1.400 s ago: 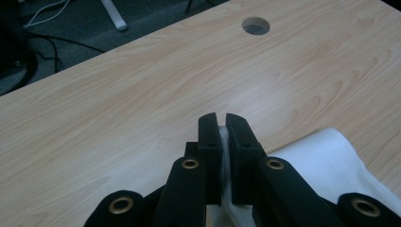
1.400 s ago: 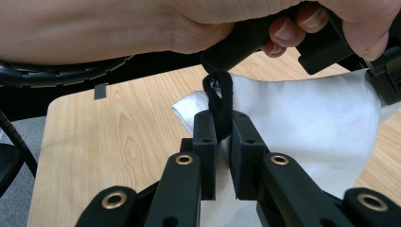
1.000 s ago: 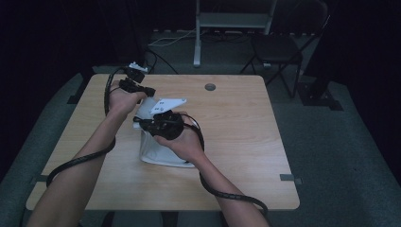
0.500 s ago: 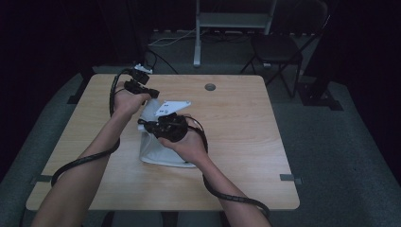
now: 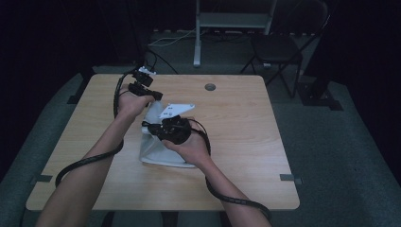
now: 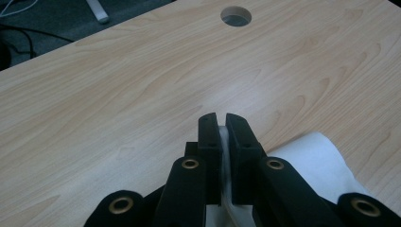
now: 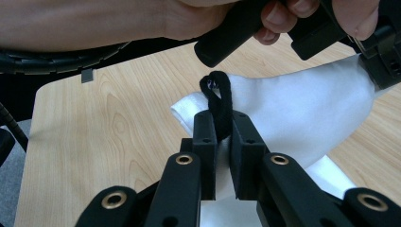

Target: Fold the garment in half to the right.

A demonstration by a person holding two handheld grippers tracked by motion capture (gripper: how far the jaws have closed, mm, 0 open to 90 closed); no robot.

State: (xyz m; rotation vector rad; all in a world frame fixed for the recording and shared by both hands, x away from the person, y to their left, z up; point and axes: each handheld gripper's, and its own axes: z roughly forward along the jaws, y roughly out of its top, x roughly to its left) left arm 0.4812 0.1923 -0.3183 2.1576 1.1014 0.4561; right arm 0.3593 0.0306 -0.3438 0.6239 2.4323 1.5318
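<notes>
White bag (image 5: 158, 149) on table (image 5: 246, 142), left tongs (image 6: 221, 124) pinching edge, right tongs (image 7: 222, 124) gripping black cord (image 7: 220, 101)

Light wood table (image 5: 246, 142), round cable hole (image 5: 210, 87) near far edge; white cloth bag (image 5: 158, 151) lying mid-table.

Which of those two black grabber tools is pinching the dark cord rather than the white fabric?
The right gripper: a black cord loop sits between its jaws. The left gripper clamps the white bag fabric itself.
</notes>
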